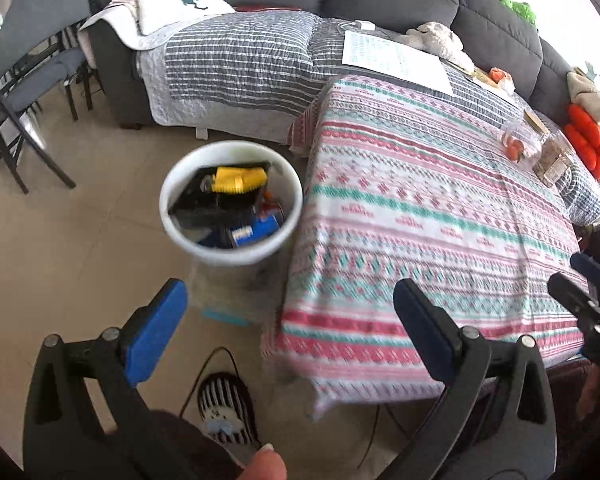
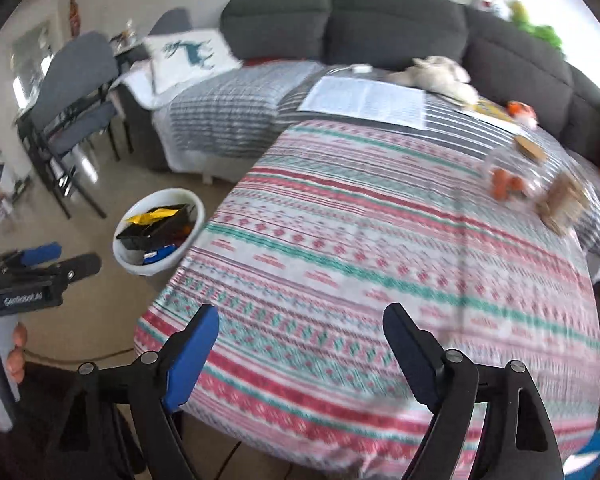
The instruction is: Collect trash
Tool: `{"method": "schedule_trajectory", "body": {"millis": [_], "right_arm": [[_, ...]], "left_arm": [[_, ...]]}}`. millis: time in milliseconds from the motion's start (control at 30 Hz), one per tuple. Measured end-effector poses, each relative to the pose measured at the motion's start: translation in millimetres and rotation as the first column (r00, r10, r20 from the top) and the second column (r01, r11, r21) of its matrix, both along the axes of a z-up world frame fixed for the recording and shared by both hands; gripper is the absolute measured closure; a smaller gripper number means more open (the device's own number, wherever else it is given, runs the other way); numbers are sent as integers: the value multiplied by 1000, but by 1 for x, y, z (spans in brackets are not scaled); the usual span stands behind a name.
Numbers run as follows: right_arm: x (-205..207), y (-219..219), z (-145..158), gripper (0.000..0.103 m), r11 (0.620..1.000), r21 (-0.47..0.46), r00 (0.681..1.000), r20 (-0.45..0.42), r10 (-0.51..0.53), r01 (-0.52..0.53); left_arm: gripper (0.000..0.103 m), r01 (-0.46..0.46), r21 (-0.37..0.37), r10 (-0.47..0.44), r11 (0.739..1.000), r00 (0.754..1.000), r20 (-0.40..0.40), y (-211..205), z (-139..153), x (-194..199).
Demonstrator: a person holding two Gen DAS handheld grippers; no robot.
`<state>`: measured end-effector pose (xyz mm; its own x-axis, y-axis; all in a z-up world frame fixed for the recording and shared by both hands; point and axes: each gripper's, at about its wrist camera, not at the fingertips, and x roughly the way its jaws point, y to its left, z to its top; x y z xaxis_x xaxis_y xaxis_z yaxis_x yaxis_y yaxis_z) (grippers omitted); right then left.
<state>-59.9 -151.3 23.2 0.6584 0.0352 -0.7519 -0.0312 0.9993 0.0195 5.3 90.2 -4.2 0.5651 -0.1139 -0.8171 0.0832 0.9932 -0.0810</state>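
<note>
We see left claw (image 1: 290, 326) released, empty | right claw (image 2: 300, 354) released, empty, above patterned-cloth table (image 2: 380, 240) | round white plastic bin (image 1: 231, 208) holds trash, on floor beside table

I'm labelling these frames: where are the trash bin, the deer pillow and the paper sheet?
Trash bin (image 1: 168, 216): left wrist view, white rim.
Deer pillow (image 1: 172, 4): left wrist view, white front face.
Paper sheet (image 2: 364, 100): right wrist view, printed middle.
</note>
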Motion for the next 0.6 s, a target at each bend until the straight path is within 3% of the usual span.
{"method": "schedule_trajectory", "body": {"millis": [167, 300, 600], "right_arm": [[-27, 1, -13, 17, 999, -33, 999, -11, -40, 40], [-42, 10, -13, 15, 994, -106, 998, 52, -27, 33], [-45, 6, -24, 15, 996, -76, 998, 36, -45, 48]], "left_arm": [[1, -57, 61, 54, 997, 998, 44, -11, -6, -30], [1, -114, 81, 108, 990, 991, 79, -12, -10, -44], [1, -152, 93, 144, 984, 986, 84, -15, -18, -51]]}}
